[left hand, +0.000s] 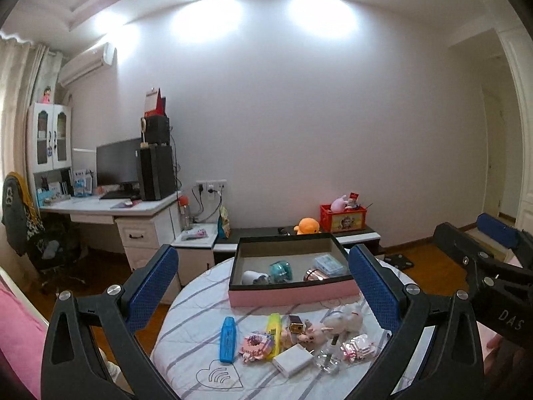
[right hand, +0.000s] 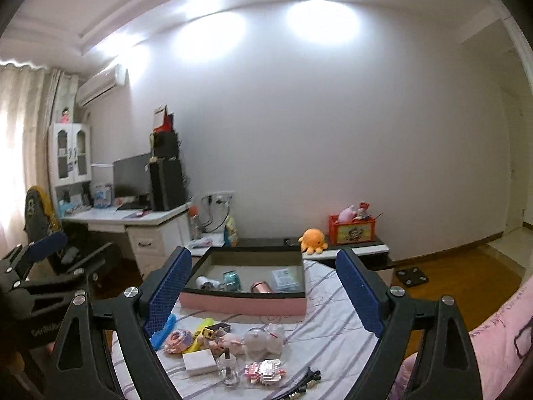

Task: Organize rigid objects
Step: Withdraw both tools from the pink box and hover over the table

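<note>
1. Both tools are held high and back from the work, pointing nearly level across the bed. The left gripper [left hand: 263, 286] has its blue-padded jaws spread wide with nothing between them; the right gripper [right hand: 263, 288] is likewise spread and empty. No item is in hand.

2. The target is the shallow pink-sided cardboard box with a dark rim [left hand: 293, 295] at the far side of the striped white bedsheet [left hand: 200, 303]. Already inside it are a white item, a teal round item, a copper-coloured metal cup [left hand: 314, 274] and a clear plastic case [left hand: 328, 264].

3. Still loose, in a cluster nearer than the box: a blue oblong plastic case [left hand: 227, 339], a yellow plastic tube [left hand: 273, 328], a white square charger block [left hand: 292, 361], a small clear glass bottle [left hand: 328, 357], a pale pig figurine [left hand: 344, 320], pink-and-white brick-built pieces and a small gold-faced box. Several of them touch or overlap.

4. Step in hand, as I judge it: choose the next piece and come down on it. Start at the cluster's edge; the blue case on the left edge suits the left gripper, the bottle or charger the right.

5. Tip the fingers downward before descending and straddle the narrow dimension.

6. Risk: the glass bottle looks slick and tippy, so grip its body low. Brick pieces may shed parts.

7. Drop new items into the box's open floor, clear of the cup.
</note>
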### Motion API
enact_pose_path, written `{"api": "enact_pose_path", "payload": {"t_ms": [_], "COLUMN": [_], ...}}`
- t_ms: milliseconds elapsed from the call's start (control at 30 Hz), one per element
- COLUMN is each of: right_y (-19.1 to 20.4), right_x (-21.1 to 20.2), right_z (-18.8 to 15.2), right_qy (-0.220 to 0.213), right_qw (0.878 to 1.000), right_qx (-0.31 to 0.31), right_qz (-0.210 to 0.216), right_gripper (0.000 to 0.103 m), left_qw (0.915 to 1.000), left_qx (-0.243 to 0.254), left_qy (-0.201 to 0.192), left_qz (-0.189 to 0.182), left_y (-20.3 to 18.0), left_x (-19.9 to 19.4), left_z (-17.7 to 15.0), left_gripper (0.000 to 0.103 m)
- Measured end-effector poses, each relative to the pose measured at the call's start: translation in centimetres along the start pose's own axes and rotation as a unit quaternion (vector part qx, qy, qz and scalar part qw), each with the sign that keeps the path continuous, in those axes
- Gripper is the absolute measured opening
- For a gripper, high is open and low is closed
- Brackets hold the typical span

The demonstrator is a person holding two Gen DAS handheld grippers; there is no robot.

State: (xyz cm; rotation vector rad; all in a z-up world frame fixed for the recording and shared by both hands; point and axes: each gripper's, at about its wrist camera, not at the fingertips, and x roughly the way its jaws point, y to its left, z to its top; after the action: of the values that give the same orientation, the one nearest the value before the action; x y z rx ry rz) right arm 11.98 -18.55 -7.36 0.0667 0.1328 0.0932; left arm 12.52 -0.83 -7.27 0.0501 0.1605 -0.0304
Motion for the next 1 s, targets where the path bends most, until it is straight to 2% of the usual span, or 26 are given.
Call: {"api": "enact_pose_path", "payload": {"t_ms": [167,433,1000], "right_y": [0.5,0.4,0.9], "right_x": [-1.7,-2.7,-3.3], "right_z": [0.3,-0.2,-0.4], "right_qy": [-0.019,0.000,0.000], "right_qw": [0.999,1.000,0.999], "right_qx": [-0.019,-0.014,-0.019], "right_qz": [-0.027,-0.020,-0.027], "right_gripper": [0.092,0.092,0.092], "left_qw": [1.0000,1.0000,1.0000], "left_qx": [-0.002,-0.007,0.002], "left_qy": [-0.003,0.004,-0.005], "left_qz": [0.000,-0.004,0.005], "left_y": [-0.1,-0.2,-0.5], "left_x": [-1.0,-1.6,-2.3], "left_z": [0.0,-0.3,-0.4], "left_gripper": [0.103,0.103,0.103]}}
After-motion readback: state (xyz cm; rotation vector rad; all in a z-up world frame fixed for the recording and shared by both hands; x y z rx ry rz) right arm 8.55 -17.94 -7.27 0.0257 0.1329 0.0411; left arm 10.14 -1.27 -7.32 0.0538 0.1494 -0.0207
